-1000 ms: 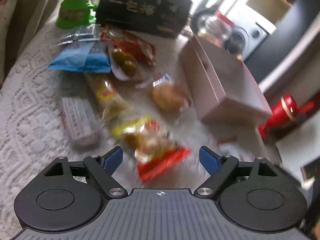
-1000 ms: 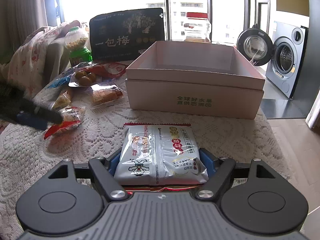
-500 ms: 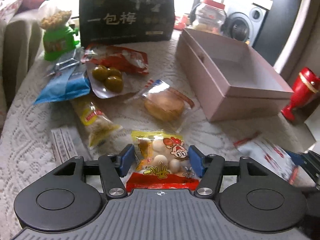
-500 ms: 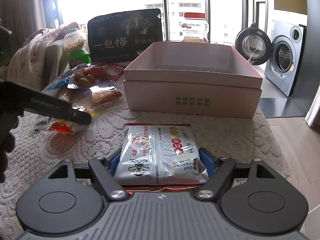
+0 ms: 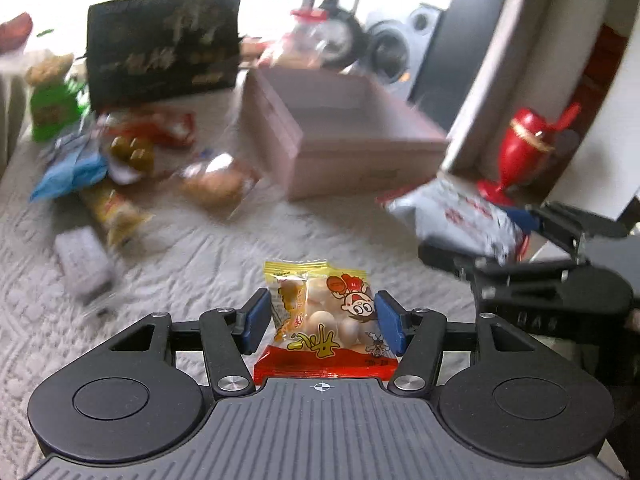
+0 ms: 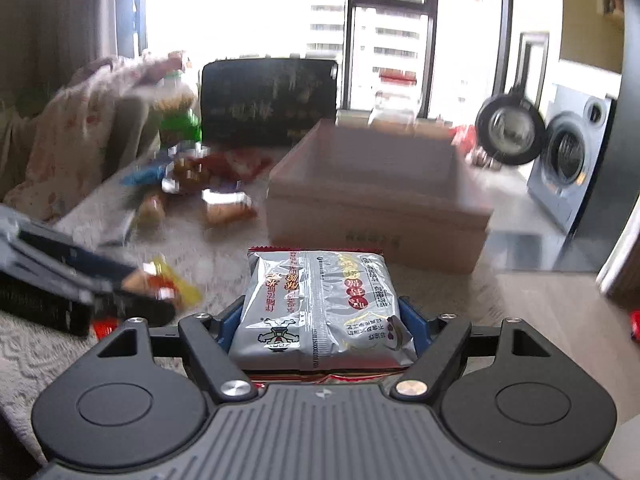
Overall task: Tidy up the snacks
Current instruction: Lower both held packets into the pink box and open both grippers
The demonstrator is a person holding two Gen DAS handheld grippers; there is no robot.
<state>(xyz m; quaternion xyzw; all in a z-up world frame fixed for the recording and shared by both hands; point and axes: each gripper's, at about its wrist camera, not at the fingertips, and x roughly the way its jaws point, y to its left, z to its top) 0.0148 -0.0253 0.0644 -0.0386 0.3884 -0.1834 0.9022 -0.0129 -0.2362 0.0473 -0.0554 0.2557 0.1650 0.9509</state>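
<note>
My left gripper (image 5: 320,320) is shut on a yellow-and-red snack packet of round balls (image 5: 326,324) and holds it above the lace tablecloth. My right gripper (image 6: 320,322) is shut on a silver noodle packet (image 6: 320,308), also lifted; it shows at the right of the left wrist view (image 5: 460,210). An open, empty pink box (image 5: 348,136) stands ahead, and also in the right wrist view (image 6: 376,200). The left gripper with its packet shows at the left of the right wrist view (image 6: 160,284).
Loose snacks lie left of the box: a bun packet (image 5: 216,180), a green-plum packet (image 5: 132,152), a blue packet (image 5: 68,172), a white bar (image 5: 82,260). A black bag (image 5: 160,56), a green jar (image 5: 50,100) and a red vase (image 5: 520,148) stand around.
The left gripper closed on the ball snack packet and lifted it. The right gripper rose with the noodle packet. Both views are now blurred by motion.
</note>
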